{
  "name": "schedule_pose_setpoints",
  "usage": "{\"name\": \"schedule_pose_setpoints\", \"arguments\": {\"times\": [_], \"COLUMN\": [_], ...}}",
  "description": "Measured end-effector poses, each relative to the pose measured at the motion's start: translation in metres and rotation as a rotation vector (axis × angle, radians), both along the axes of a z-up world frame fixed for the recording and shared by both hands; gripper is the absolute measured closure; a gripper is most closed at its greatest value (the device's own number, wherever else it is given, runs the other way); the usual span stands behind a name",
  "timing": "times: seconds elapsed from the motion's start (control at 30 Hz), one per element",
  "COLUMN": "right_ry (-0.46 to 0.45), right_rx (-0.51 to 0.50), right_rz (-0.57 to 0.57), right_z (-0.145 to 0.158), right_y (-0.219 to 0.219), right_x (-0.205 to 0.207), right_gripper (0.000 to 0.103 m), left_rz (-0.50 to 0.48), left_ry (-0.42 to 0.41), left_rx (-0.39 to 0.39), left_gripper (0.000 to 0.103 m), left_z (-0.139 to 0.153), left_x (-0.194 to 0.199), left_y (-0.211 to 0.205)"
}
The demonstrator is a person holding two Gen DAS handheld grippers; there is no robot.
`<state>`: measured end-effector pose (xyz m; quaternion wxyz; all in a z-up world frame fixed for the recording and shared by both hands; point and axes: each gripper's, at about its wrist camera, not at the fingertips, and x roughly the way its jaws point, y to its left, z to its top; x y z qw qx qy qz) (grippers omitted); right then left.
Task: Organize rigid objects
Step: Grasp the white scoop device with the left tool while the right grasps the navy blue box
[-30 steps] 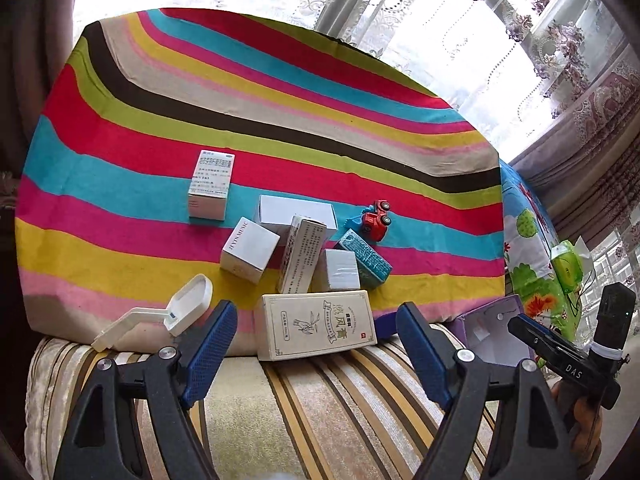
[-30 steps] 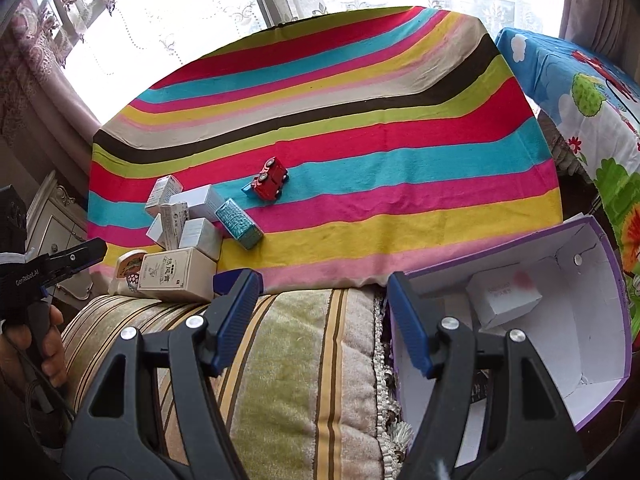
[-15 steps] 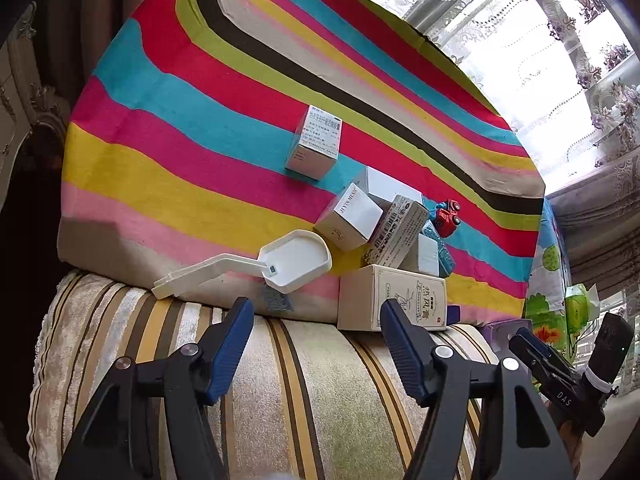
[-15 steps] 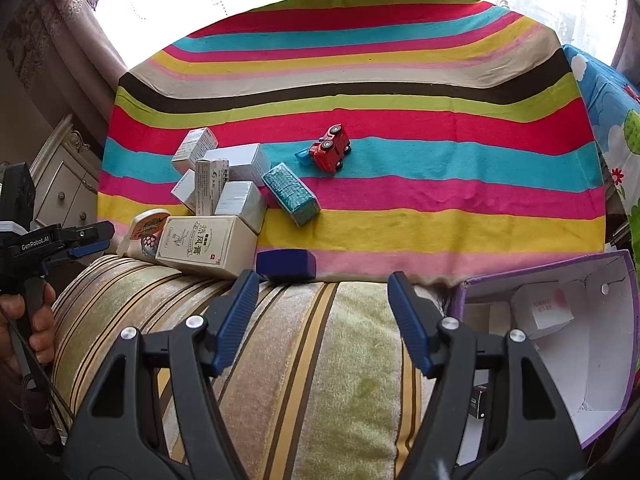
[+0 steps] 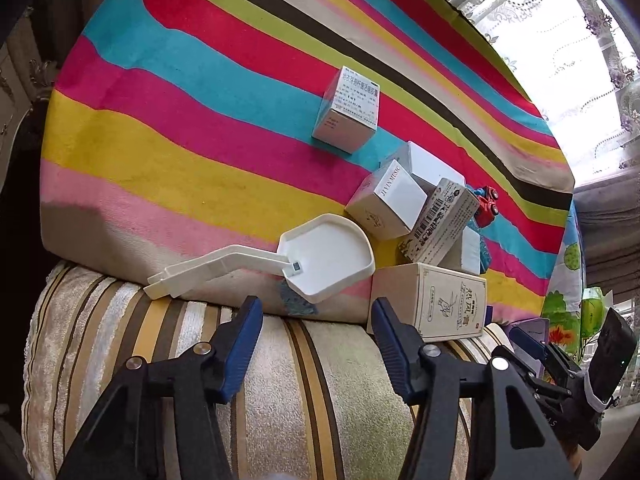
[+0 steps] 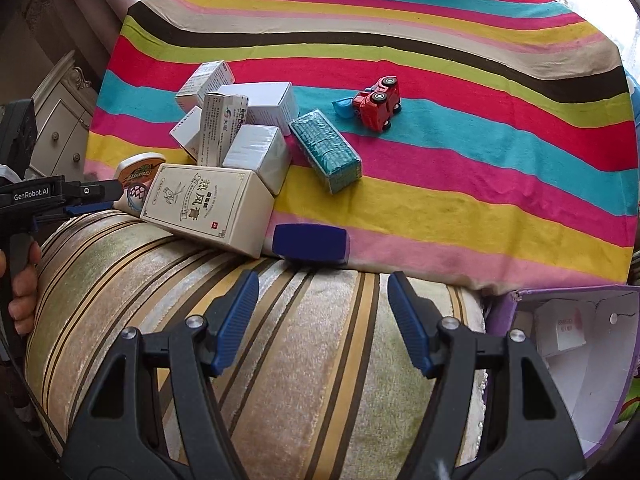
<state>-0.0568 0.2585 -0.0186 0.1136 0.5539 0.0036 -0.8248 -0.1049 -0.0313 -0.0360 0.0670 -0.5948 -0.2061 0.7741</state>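
Left wrist view, both tools (image 5: 316,344) (image 6: 323,320) agape, cream box (image 5: 430,300) overhanging blanket edge (image 5: 240,280).

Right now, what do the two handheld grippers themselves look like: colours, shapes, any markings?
Both are black plastic clamp-style frames with silver rivets and ribbed blue finger pads: the left gripper and the right gripper. Seen side-on from the right wrist view, the left gripper has a pistol-style black handle with white "GenRobot.AI" lettering, held by a bare hand. No sleeve is visible.
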Motion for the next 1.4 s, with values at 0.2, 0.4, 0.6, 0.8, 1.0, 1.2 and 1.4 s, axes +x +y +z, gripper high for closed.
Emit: {"name": "schedule_pose_setpoints", "arguments": {"times": [0.2, 0.4, 0.6, 0.8, 1.0, 1.2, 1.4], "right_ry": [-0.028, -0.042, -0.052, -0.062, -0.065, -0.049, -0.007], "right_rx": [0.020, 0.060, 0.089, 0.095, 0.091, 0.071, 0.052], "right_rz": [0.020, 0.043, 0.058, 0.073, 0.082, 0.072, 0.052], "right_z": [-0.010, -0.019, -0.026, -0.031, -0.033, -0.030, -0.021], "right_y": [-0.006, -0.014, -0.020, -0.023, -0.024, -0.020, -0.015], "right_x": [-0.010, -0.021, -0.031, -0.036, -0.039, -0.038, -0.034], "right_gripper": [0.033, 0.033, 0.033, 0.044, 0.049, 0.049, 0.049], "left_rz": [0.002, 0.023, 0.026, 0.028, 0.028, 0.028, 0.022], "left_ry": [-0.014, -0.024, -0.005, 0.019, 0.056, 0.090, 0.154], "left_rx": [-0.021, -0.040, -0.056, -0.059, -0.068, -0.076, -0.109], "left_gripper": [0.050, 0.063, 0.077, 0.078, 0.083, 0.084, 0.084], "left_z": [-0.008, -0.016, -0.016, -0.013, -0.006, 0.001, 0.017], "left_x": [-0.010, -0.015, -0.015, -0.012, -0.008, -0.004, -0.003], "left_y": [0.004, 0.002, 0.005, 0.005, 0.010, 0.011, 0.020]}}
